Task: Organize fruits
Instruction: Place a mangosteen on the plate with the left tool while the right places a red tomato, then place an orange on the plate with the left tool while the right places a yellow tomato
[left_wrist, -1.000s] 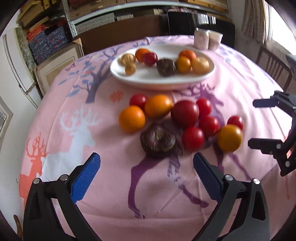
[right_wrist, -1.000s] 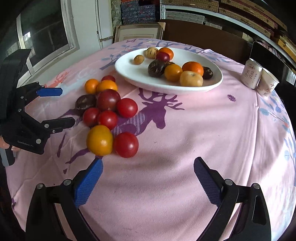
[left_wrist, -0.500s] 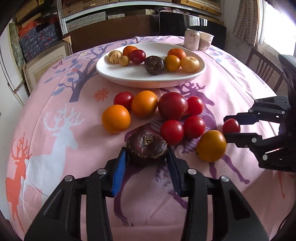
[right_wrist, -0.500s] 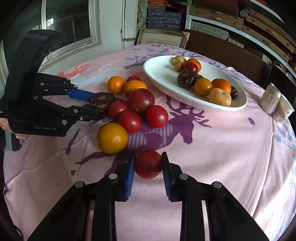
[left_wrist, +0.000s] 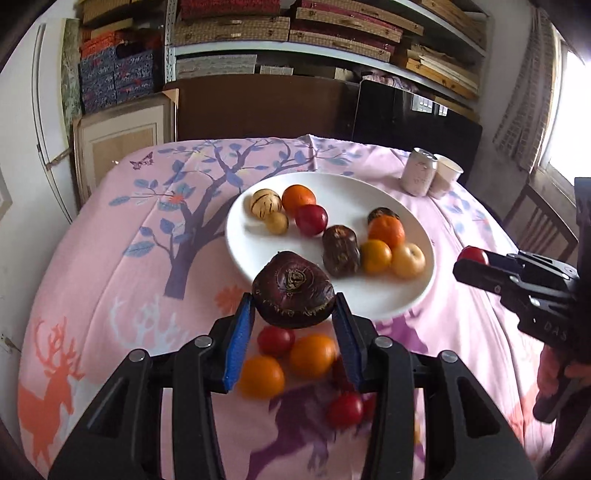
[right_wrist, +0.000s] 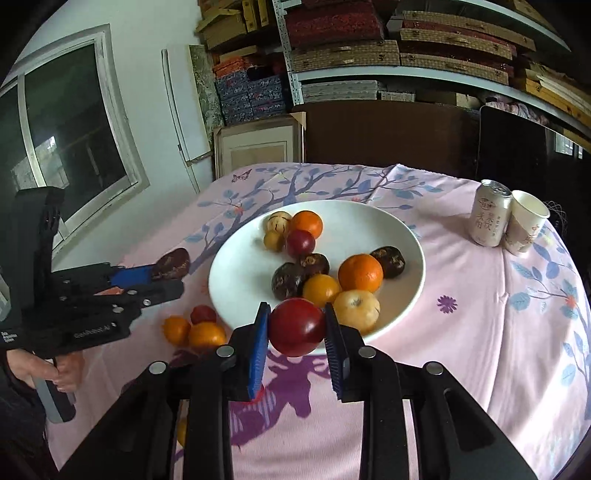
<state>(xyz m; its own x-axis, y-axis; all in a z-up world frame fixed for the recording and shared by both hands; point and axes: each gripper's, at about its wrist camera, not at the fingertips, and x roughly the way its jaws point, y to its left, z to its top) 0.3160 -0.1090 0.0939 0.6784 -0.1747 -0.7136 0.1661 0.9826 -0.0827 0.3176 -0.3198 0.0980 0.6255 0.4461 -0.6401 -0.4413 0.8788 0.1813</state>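
My left gripper is shut on a dark purple fruit and holds it raised above the table, just short of the near rim of the white plate. My right gripper is shut on a red tomato, raised at the plate's near edge. The plate holds several fruits: oranges, dark purple ones, a red one and pale ones. Loose oranges and red tomatoes lie on the pink cloth below my left gripper. The left gripper with its fruit also shows in the right wrist view.
A drink can and a paper cup stand at the table's far right. A wooden chair is at the right edge. Shelves with boxes, a dark cabinet and a window lie behind the round table.
Both grippers closed on their fruits half a second ago and have since lifted them off the cloth and carried them toward the plate.
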